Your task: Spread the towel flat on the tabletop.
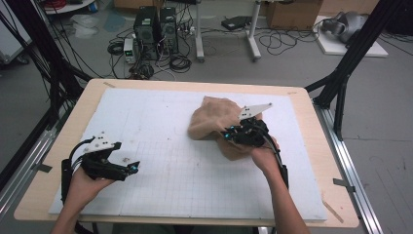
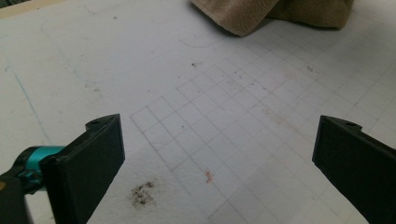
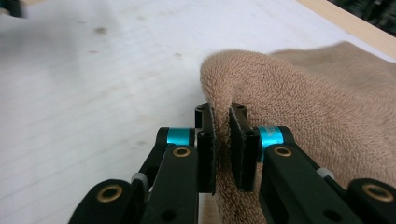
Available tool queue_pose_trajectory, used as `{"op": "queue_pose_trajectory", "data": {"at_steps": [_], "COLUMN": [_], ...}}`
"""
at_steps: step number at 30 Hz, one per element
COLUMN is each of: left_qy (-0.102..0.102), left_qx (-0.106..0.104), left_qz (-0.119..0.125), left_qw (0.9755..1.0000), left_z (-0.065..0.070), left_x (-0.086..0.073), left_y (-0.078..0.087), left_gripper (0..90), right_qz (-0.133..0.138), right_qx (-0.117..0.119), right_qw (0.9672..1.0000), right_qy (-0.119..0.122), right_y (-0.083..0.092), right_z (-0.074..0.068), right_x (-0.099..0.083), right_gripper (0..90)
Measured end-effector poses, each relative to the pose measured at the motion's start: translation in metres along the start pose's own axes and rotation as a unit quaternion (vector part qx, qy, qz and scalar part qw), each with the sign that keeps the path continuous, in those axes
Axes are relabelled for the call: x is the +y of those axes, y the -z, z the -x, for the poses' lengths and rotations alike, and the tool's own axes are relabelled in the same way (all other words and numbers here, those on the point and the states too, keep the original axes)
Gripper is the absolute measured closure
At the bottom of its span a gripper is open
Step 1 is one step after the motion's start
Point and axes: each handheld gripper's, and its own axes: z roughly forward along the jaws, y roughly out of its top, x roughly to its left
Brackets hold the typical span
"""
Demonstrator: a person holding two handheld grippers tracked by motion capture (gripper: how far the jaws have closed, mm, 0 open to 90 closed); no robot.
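Observation:
A tan terry towel lies crumpled on the white gridded mat, right of centre. My right gripper is at the towel's near edge, and in the right gripper view its jaws pinch a raised fold of the towel between the pads of the right gripper. My left gripper rests low over the mat at the near left, far from the towel. In the left gripper view the left gripper has its jaws wide apart with nothing between them, and the towel's edge lies far ahead.
The mat covers a wooden table. Dark smudges mark the mat near my left gripper. Beyond the table, computer towers, cables and boxes sit on the floor. Black frame struts stand at the right.

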Motion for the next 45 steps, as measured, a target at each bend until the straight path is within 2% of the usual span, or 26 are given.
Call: {"op": "queue_pose_trajectory", "data": {"at_steps": [1, 3, 4, 6, 7, 9, 10, 14, 15, 16, 17, 19, 20, 22, 26, 27, 28, 29, 32, 33, 35, 37, 39, 42, 43, 45], "left_qy": [-0.002, -0.003, -0.004, -0.003, -0.005, -0.006, -0.007, -0.014, -0.015, -0.015, -0.017, -0.019, -0.02, -0.023, -0.026, -0.026, -0.029, -0.029, -0.03, -0.031, -0.033, -0.038, -0.045, -0.044, -0.044, -0.043], "left_qx": [-0.001, -0.002, -0.002, -0.004, -0.006, -0.009, -0.009, -0.015, -0.016, -0.019, -0.02, -0.026, -0.029, -0.034, -0.044, -0.046, -0.048, -0.051, -0.068, -0.07, -0.077, -0.084, -0.087, -0.098, -0.102, -0.106], "left_qz": [0.0, -0.001, -0.001, 0.0, 0.0, 0.002, 0.002, 0.001, 0.001, 0.001, 0.001, -0.001, -0.002, -0.003, -0.005, -0.007, -0.01, -0.011, -0.004, -0.002, 0.001, 0.003, 0.004, 0.004, -0.001, -0.011], "left_qw": [1.0, 1.0, 1.0, 1.0, 1.0, 0.9999, 0.9999, 0.9998, 0.9998, 0.9997, 0.9997, 0.9995, 0.9994, 0.9991, 0.9987, 0.9986, 0.9984, 0.9982, 0.9972, 0.997, 0.9965, 0.9957, 0.9952, 0.9942, 0.9939, 0.9934], "left_z": [0.001, 0.003, 0.003, 0.004, 0.005, 0.007, 0.008, 0.012, 0.013, 0.014, 0.015, 0.018, 0.019, 0.022, 0.024, 0.024, 0.025, 0.025, 0.028, 0.028, 0.03, 0.031, 0.034, 0.036, 0.037, 0.039], "left_x": [0.0, 0.001, 0.001, 0.002, 0.002, 0.003, 0.003, 0.004, 0.005, 0.005, 0.006, 0.007, 0.008, 0.01, 0.014, 0.016, 0.017, 0.019, 0.026, 0.028, 0.034, 0.039, 0.044, 0.047, 0.048, 0.048], "left_y": [-0.001, -0.002, -0.003, -0.004, -0.005, -0.006, -0.007, -0.01, -0.012, -0.013, -0.015, -0.02, -0.022, -0.028, -0.039, -0.042, -0.045, -0.047, -0.055, -0.058, -0.063, -0.07, -0.079, -0.094, -0.1, -0.111], "left_gripper": [2.8, 2.8, 2.8, 2.8, 2.8, 2.8, 2.8, 2.8, 2.8, 2.8, 2.8, 2.8, 2.8, 5.7, 8.9, 9.7, 11.5, 11.5, 13.8, 16.5, 16.9, 19.5, 22.8, 26.3, 27.3, 29.3], "right_qz": [-0.001, 0.001, 0.001, 0.0, 0.0, 0.005, 0.011, 0.023, 0.023, 0.017, 0.008, -0.012, -0.012, -0.009, 0.017, 0.022, 0.031, 0.031, 0.031, 0.024, 0.025, 0.016, 0.01, -0.005, -0.011, -0.036], "right_qx": [0.009, 0.018, 0.018, 0.033, 0.033, 0.043, 0.06, 0.106, 0.106, 0.124, 0.127, 0.125, 0.125, 0.132, 0.12, 0.111, 0.088, 0.088, 0.046, 0.011, 0.004, -0.018, -0.025, -0.031, -0.027, -0.018], "right_qw": [0.9999, 0.9996, 0.9996, 0.9986, 0.9986, 0.9976, 0.9959, 0.9918, 0.9918, 0.9894, 0.9887, 0.9888, 0.9888, 0.989, 0.9913, 0.9925, 0.9948, 0.9948, 0.9982, 0.9995, 0.9996, 0.9997, 0.9995, 0.9989, 0.9988, 0.9987], "right_qy": [0.013, 0.024, 0.024, 0.041, 0.041, 0.054, 0.066, 0.066, 0.066, 0.073, 0.08, 0.081, 0.081, 0.065, 0.051, 0.046, 0.04, 0.04, 0.025, 0.019, 0.012, -0.003, -0.018, -0.034, -0.038, -0.03], "right_y": [0.002, 0.005, 0.005, 0.006, 0.006, 0.008, 0.009, 0.012, 0.012, 0.01, 0.007, 0.001, 0.001, 0.003, 0.02, 0.026, 0.036, 0.036, 0.043, 0.042, 0.04, 0.033, 0.025, 0.01, 0.006, -0.005], "right_z": [-0.01, -0.021, -0.021, -0.037, -0.037, -0.048, -0.058, -0.078, -0.078, -0.088, -0.09, -0.092, -0.092, -0.09, -0.086, -0.083, -0.075, -0.075, -0.061, -0.051, -0.046, -0.037, -0.029, -0.021, -0.02, -0.02], "right_x": [0.004, 0.007, 0.007, 0.012, 0.012, 0.016, 0.018, 0.018, 0.018, 0.014, 0.011, 0.003, 0.003, -0.006, -0.01, -0.012, -0.015, -0.015, -0.022, -0.028, -0.032, -0.039, -0.047, -0.06, -0.063, -0.072], "right_gripper": [82.7, 82.7, 82.7, 82.7, 82.7, 82.7, 82.7, 82.6, 82.6, 81.4, 78.9, 68.6, 68.6, 56.9, 51.4, 51.4, 50.9, 50.9, 50.3, 50.0, 48.9, 47.3, 44.6, 46.3, 49.3, 60.2]}}
